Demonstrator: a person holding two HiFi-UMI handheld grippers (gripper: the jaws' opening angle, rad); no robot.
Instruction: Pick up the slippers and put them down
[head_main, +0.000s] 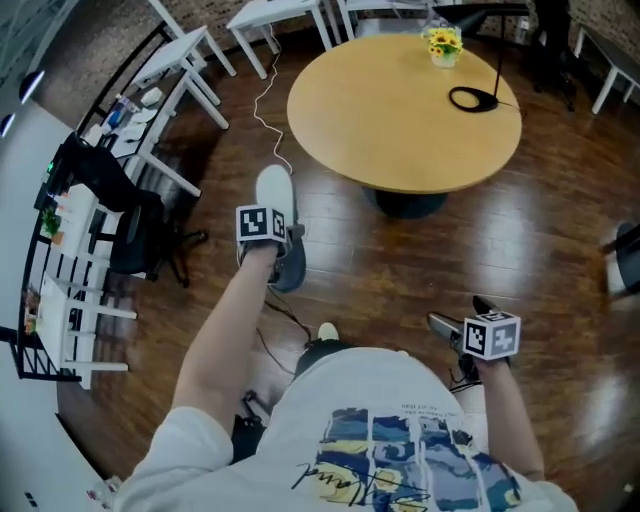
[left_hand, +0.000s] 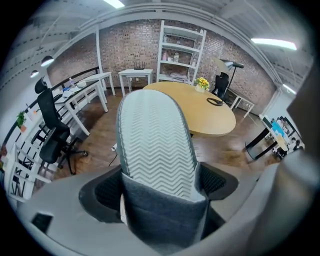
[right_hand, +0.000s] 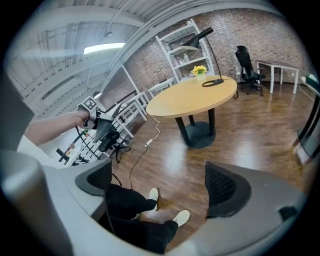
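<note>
Pick-up appears done: left gripper (left_hand: 160, 184) is clamped on the grey slipper (left_hand: 156, 135), right gripper (right_hand: 160, 186) stands wide and empty; next move calls for lowering it flat onto the floor (head_main: 400, 262).

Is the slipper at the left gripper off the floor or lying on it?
Off the floor. The left gripper clamps the grey slipper, sole toward its camera; the head view shows it held above the wooden floor.

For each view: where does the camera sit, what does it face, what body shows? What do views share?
Head view: on the head, facing down; forearms, shirt, left gripper clamping a slipper, right gripper.
Left gripper view: on that gripper, facing the slipper's sole; no body.
Right gripper view: on that gripper, facing floor; legs, shoes.
Shared: round table.
</note>
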